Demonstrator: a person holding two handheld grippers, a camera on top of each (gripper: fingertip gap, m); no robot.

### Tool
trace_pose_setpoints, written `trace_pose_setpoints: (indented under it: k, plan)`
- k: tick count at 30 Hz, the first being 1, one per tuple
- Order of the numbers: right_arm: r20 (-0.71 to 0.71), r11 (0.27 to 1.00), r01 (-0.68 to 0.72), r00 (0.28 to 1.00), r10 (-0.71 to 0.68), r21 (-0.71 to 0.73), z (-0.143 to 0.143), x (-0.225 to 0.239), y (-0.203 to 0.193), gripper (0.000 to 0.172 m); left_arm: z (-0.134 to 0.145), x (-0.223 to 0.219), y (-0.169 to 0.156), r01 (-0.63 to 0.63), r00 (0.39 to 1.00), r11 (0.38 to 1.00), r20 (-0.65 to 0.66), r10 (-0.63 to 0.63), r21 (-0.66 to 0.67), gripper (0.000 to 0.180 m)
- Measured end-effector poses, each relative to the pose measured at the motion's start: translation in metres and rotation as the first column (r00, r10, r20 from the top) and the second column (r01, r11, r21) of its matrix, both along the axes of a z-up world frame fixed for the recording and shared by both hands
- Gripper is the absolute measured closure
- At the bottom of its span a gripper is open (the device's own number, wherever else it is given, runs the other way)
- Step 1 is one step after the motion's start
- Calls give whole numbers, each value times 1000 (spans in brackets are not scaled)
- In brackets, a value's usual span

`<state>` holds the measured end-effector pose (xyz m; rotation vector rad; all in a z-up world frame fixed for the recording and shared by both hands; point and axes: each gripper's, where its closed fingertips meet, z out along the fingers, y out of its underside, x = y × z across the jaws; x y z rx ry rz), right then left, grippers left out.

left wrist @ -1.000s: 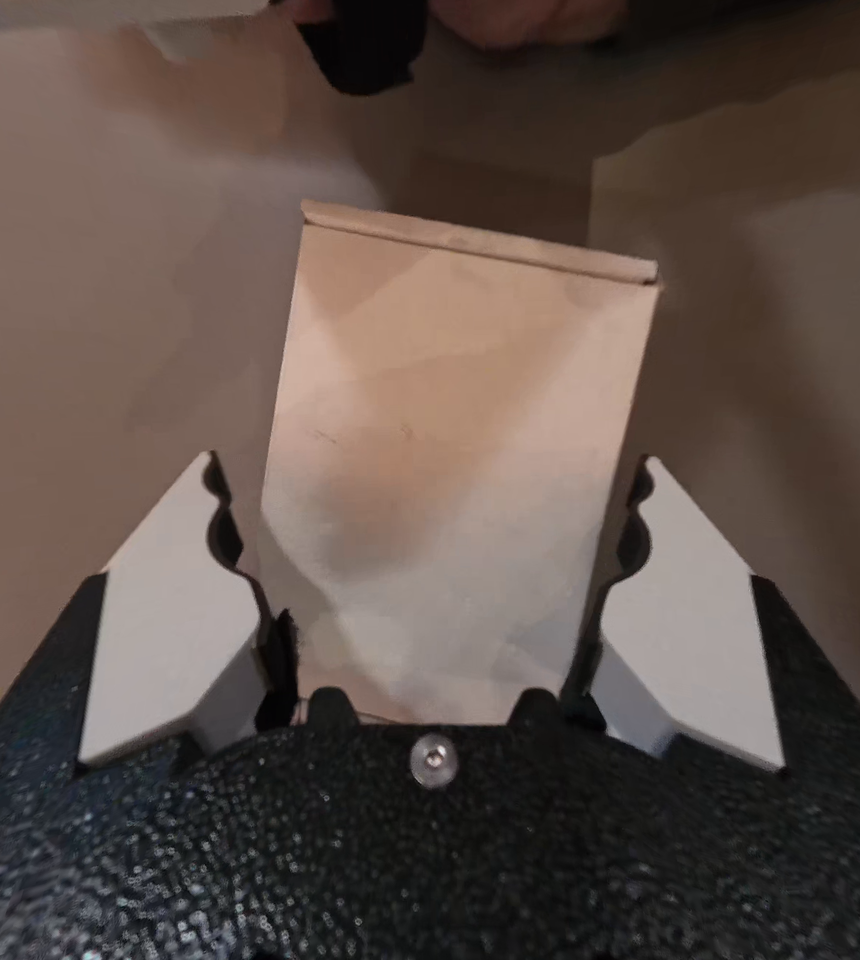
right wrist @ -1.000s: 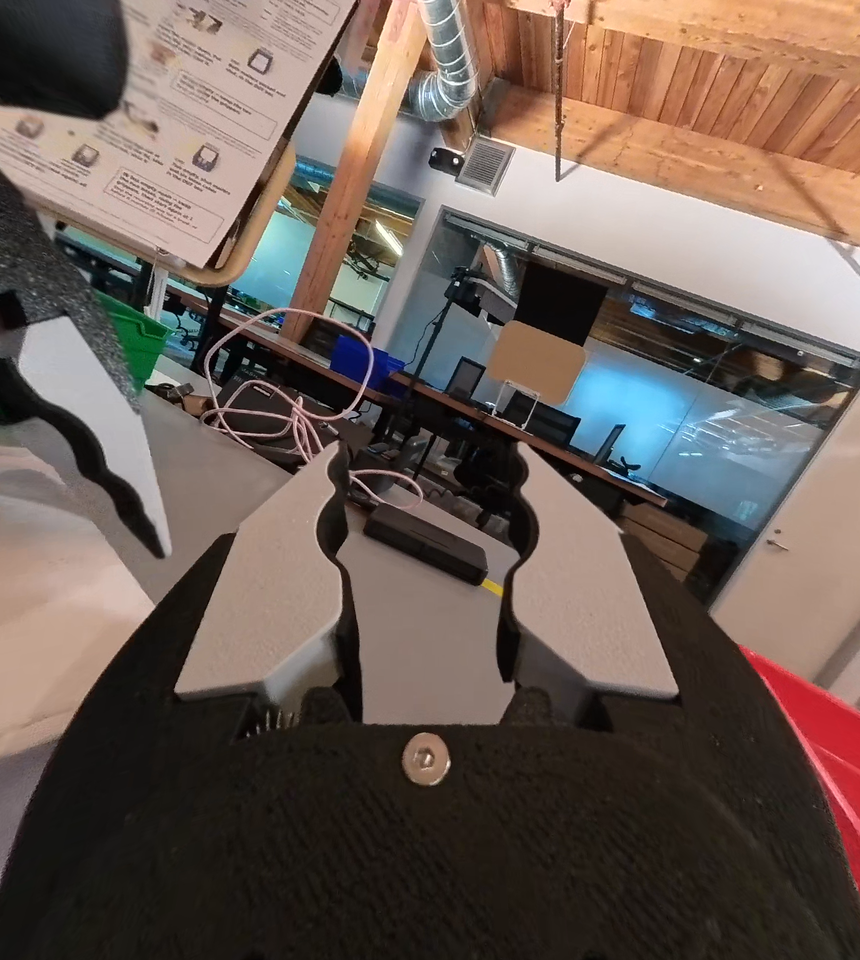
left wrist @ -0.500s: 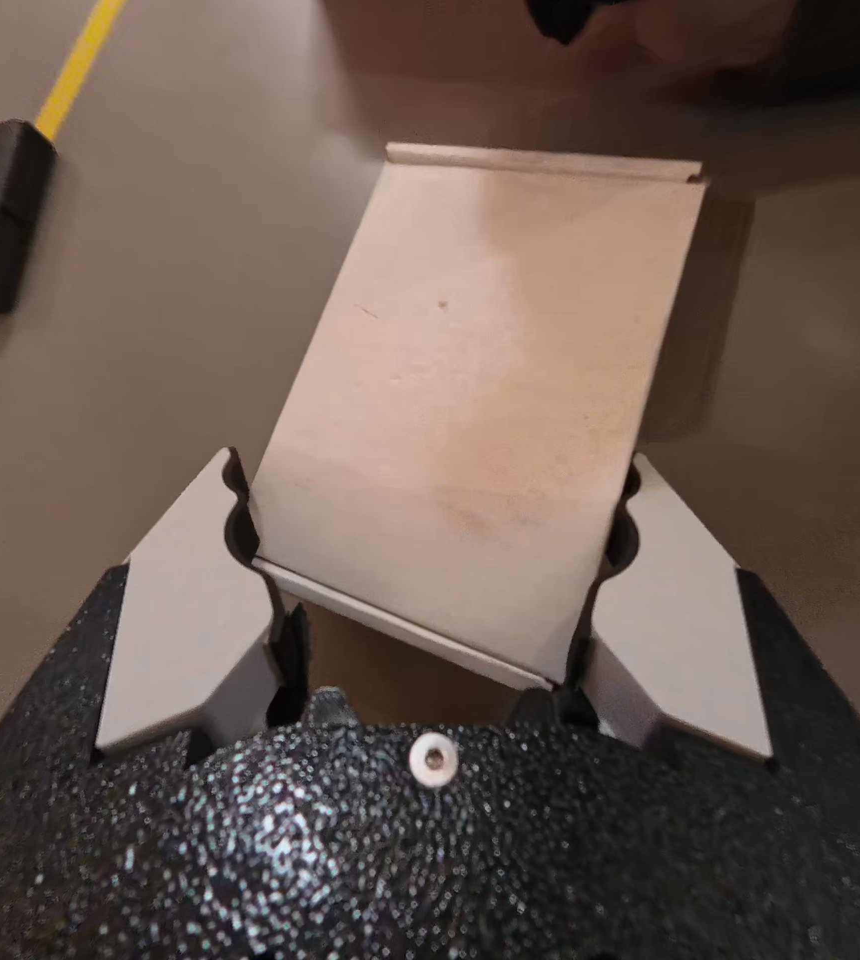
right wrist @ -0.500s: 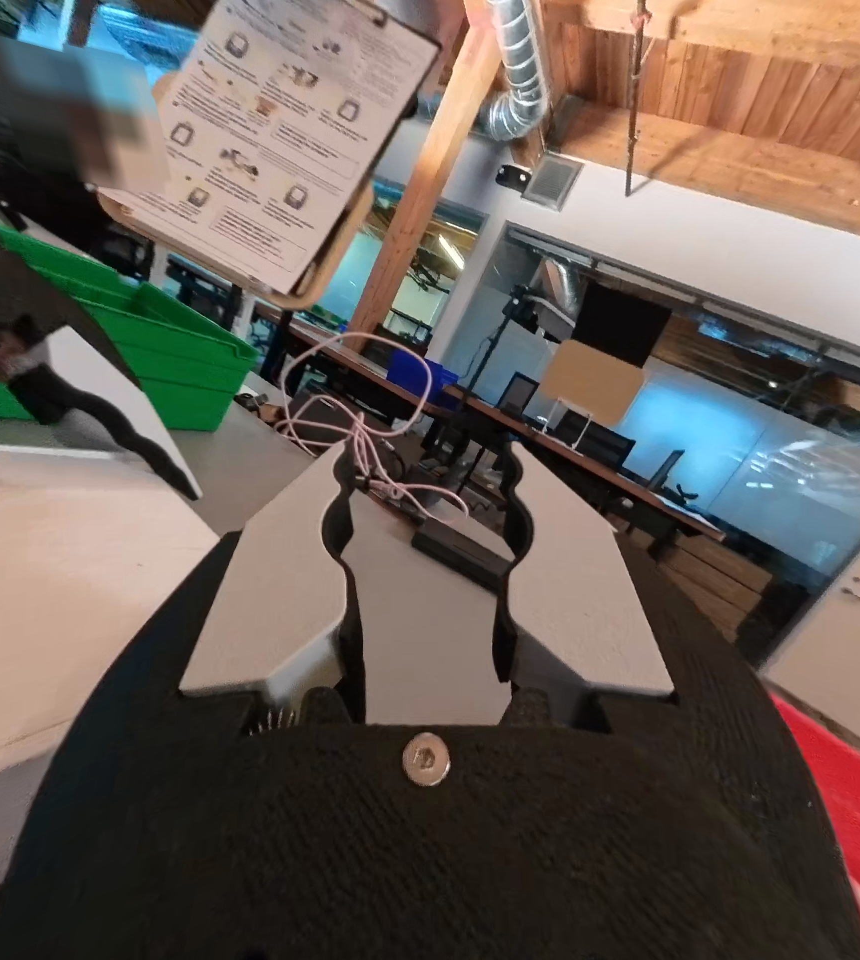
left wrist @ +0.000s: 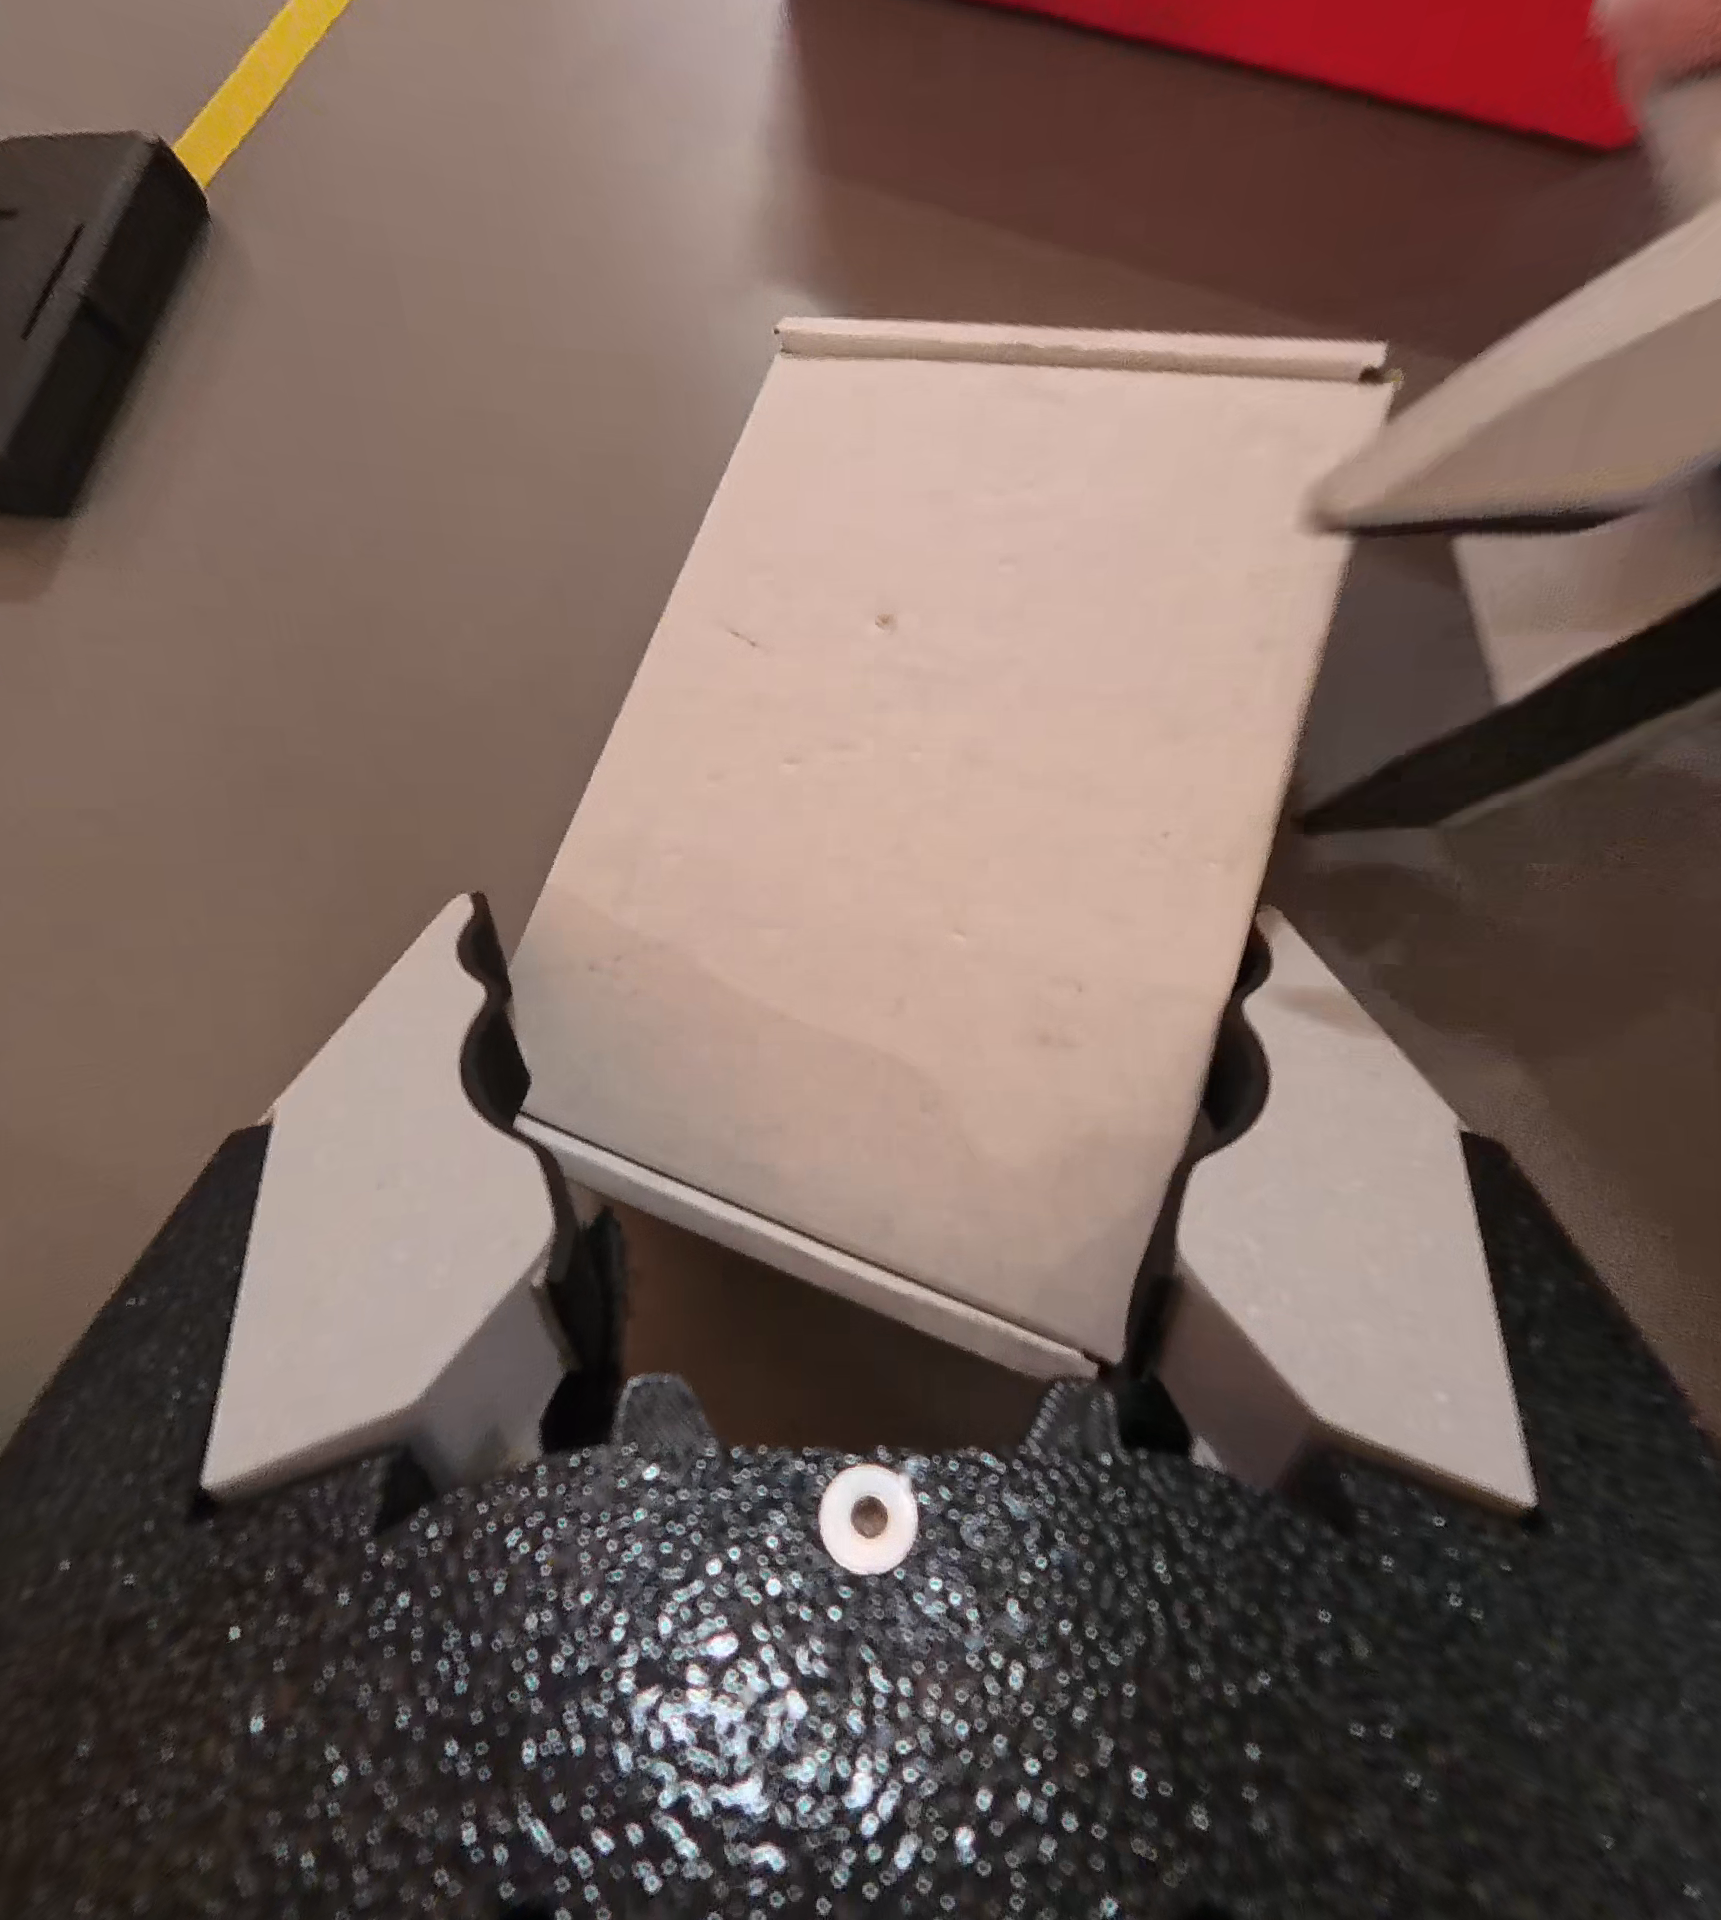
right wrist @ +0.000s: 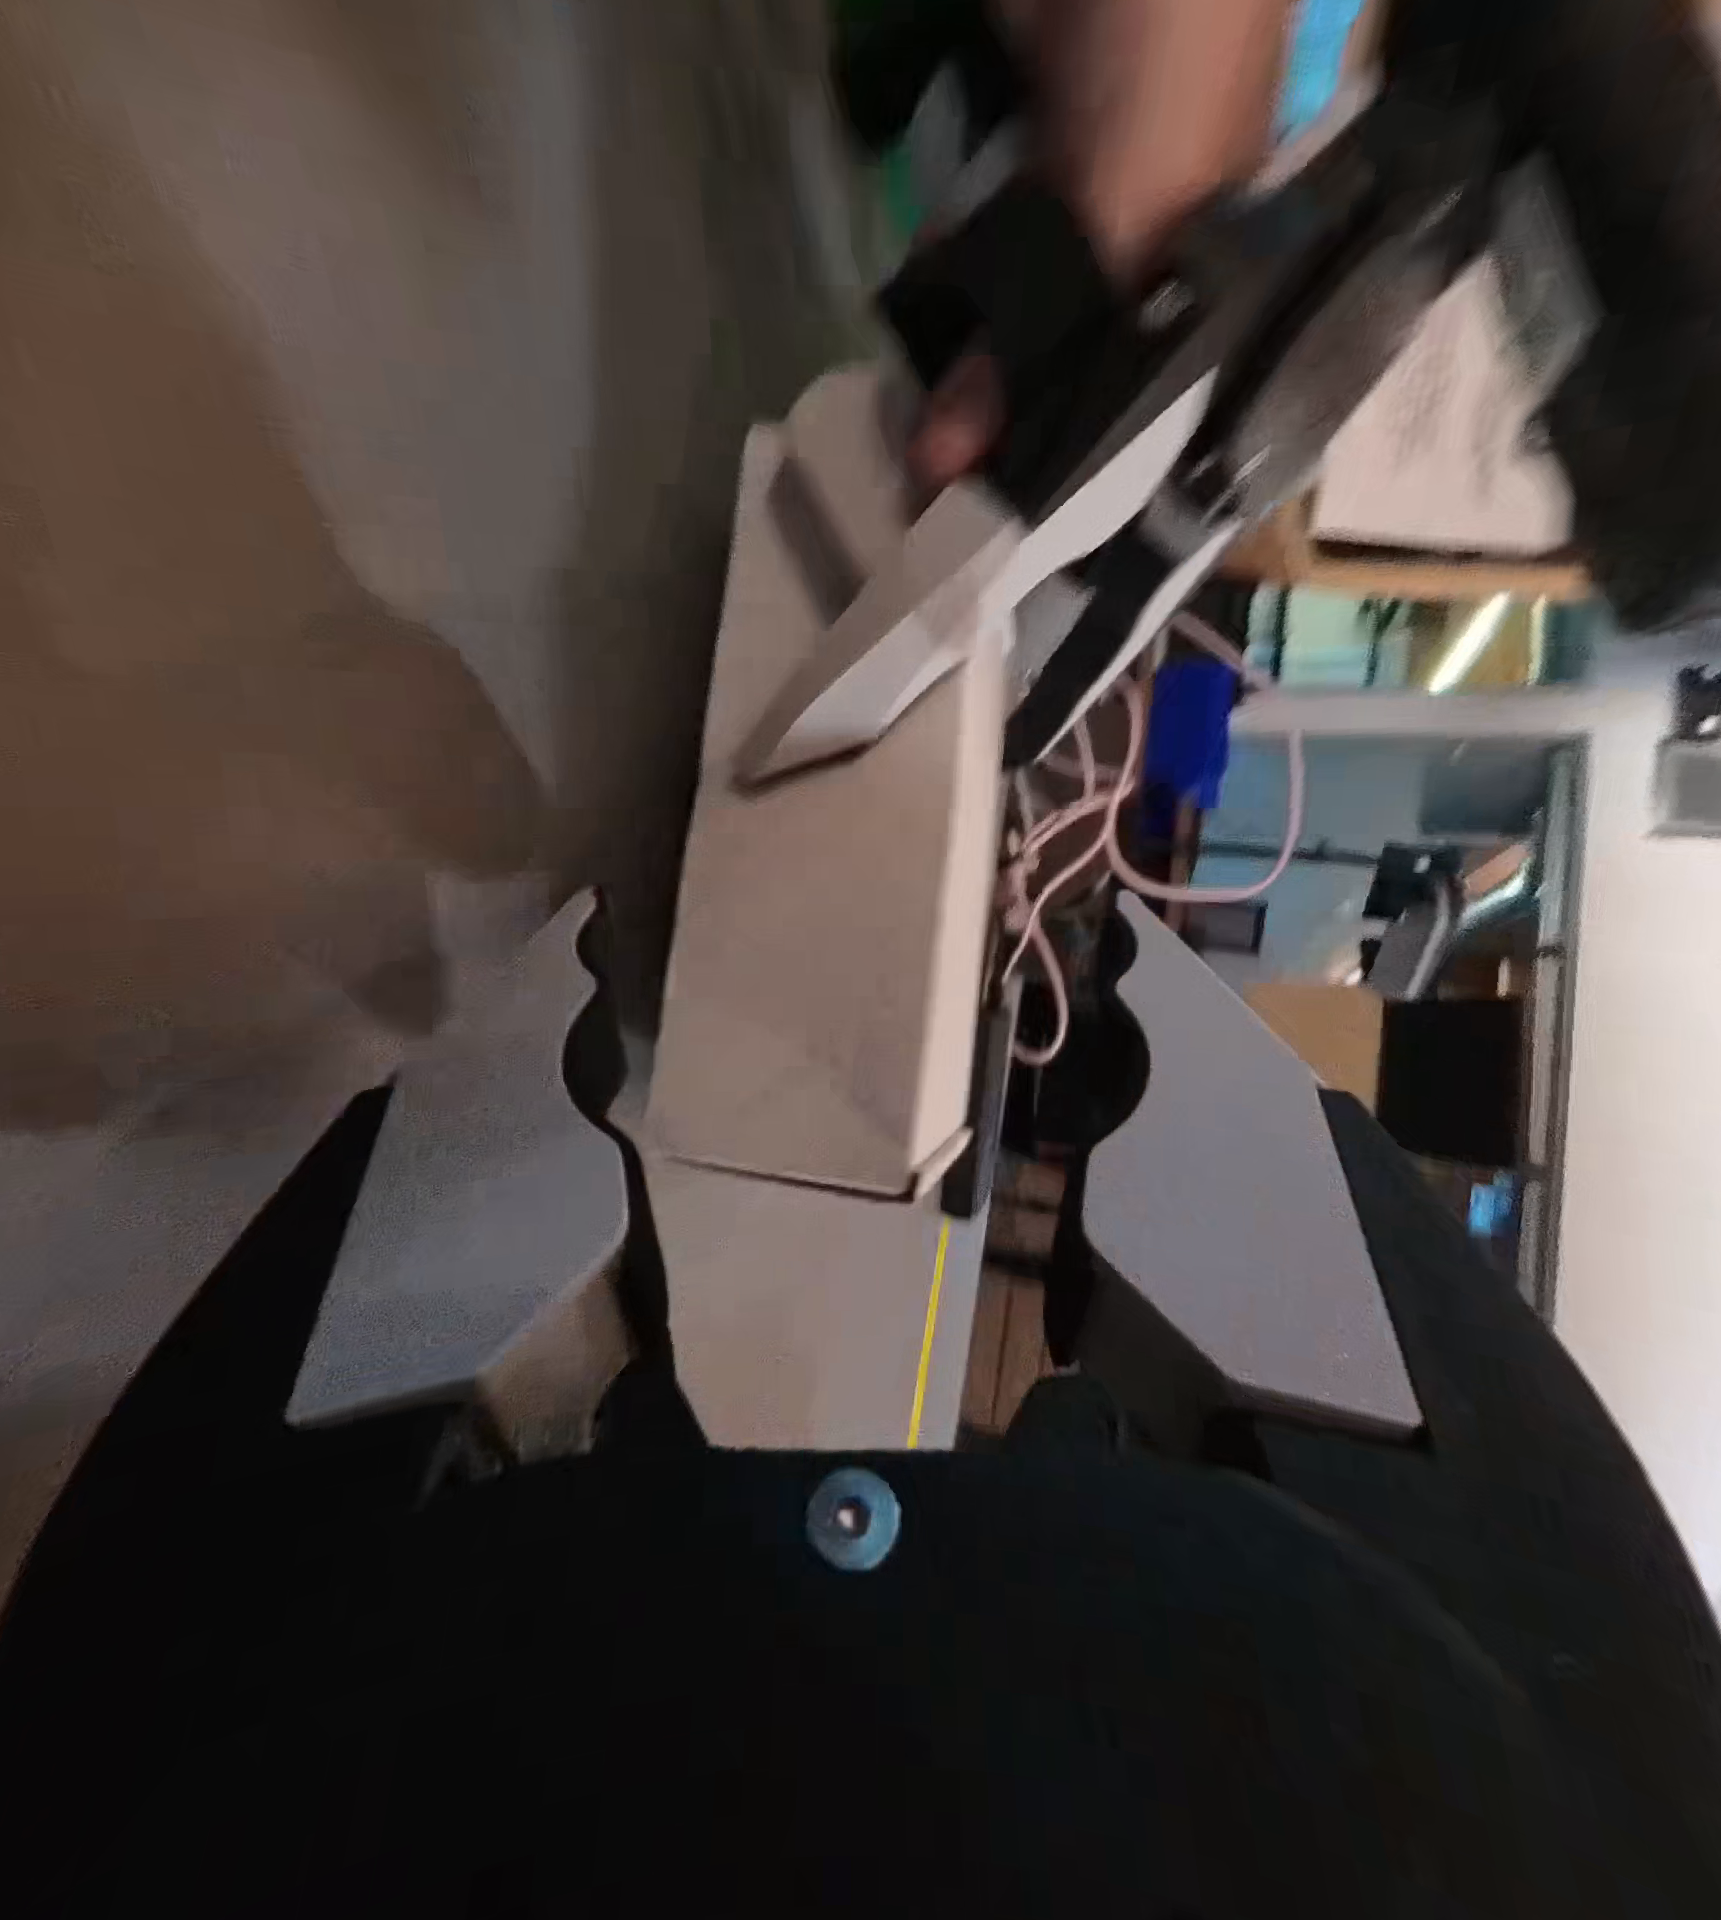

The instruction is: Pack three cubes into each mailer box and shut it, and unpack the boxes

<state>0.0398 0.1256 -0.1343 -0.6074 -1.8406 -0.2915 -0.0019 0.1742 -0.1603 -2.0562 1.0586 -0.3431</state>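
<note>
In the left wrist view, at about ten o'clock, a flat black rectangular block (left wrist: 35, 332) lies on the grey-brown table top (left wrist: 399, 582), with a yellow tape line (left wrist: 258, 78) running off from its far end toward eleven o'clock. In the middle, the left gripper (left wrist: 866, 935) clamps a closed white cardboard mailer box (left wrist: 949, 790) across its width: the left pad (left wrist: 487, 1029) lies against one side edge and the right pad (left wrist: 1240, 1039) against the other. The box is tilted, its near end twisted so that one near corner sits lower than the other, and its far end points to twelve o'clock. At one o'clock a red flat-sided bin (left wrist: 1303, 52) sits at the far edge of the table. At two to three o'clock the two fingers of the right gripper (left wrist: 1313, 665) reach in, spread apart, their tips just beside the box's right side edge; contact cannot be told.

The right wrist view is motion-blurred. The same white box (right wrist: 835, 987) stands on edge between the right gripper's (right wrist: 856, 935) own fingers, which are parted with a clear gap on each side of it. At one o'clock the left gripper (right wrist: 939, 665) grips the box from above, with pink cables (right wrist: 1095, 831) behind it.
</note>
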Motion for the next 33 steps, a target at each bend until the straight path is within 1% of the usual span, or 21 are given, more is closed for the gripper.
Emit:
trace_pose_setpoints:
  k: [1,3,5,7,9,10,11,13,14,15,17,18,20,21,23,25,26,27,28,31,33]
  plan:
    - [30,999,47,998,-48,23,-7,2,9,84,1,0,0,-1,1000,1000,7,1,-1,47]
    - [36,989,86,995,-91,119,-9,2,20,89,3,1,1,-2,999,1000,36,2,3,49]
    - [42,974,123,990,-134,192,-11,2,29,105,12,4,0,15,995,999,100,-18,29,57]
    - [54,970,148,985,-161,193,-16,3,33,108,19,3,0,6,988,998,157,-15,59,65]
    - [44,984,147,987,-152,102,-17,2,30,109,23,3,-9,36,987,992,149,-55,124,38]
    - [38,987,149,988,-151,52,-16,3,28,109,23,3,-16,78,989,983,115,-98,164,29]
    - [27,989,149,989,-149,1,-14,5,26,109,21,4,-26,142,985,969,66,-159,204,26]
    - [1,985,141,990,-142,-96,-10,9,22,110,17,10,-44,272,961,910,-34,-276,312,27]
    - [-13,982,126,992,-129,-141,-8,10,20,110,20,13,-45,294,954,869,-67,-292,398,33]
    - [-31,978,100,994,-107,-185,-6,11,17,110,21,16,-43,305,951,831,-114,-286,464,39]
    - [-62,965,49,996,-67,-258,-2,14,14,110,18,14,-32,321,945,775,-240,-223,544,48]
    - [-78,954,30,995,-56,-298,1,17,12,110,20,12,-25,307,947,739,-272,-172,600,58]
    - [-120,917,-18,992,-32,-399,7,21,7,110,20,9,-20,321,937,677,-326,-126,662,75]
    - [-139,893,-40,990,-26,-447,10,23,5,110,21,7,-19,326,934,652,-340,-111,684,77]
    - [-171,842,-82,985,-12,-533,16,27,0,110,21,9,-20,323,937,656,-329,-119,682,82]
    - [-196,792,-124,981,5,-597,22,31,-6,110,23,16,-23,301,950,669,-271,-153,680,86]
    - [-201,774,-135,979,10,-619,24,33,-8,110,26,19,-25,285,957,673,-236,-167,682,91]
    - [-203,765,-141,979,13,-628,24,35,-9,110,31,20,-26,262,965,681,-198,-172,684,103]
    - [-203,765,-138,979,10,-629,25,36,-8,110,35,19,-27,246,969,687,-174,-174,684,109]
    - [-162,771,-61,985,-56,-634,27,35,-3,108,39,19,-29,247,969,676,-165,-184,694,111]
    - [-141,800,11,983,-119,-601,30,33,4,100,35,18,-24,229,973,714,-179,-146,662,111]
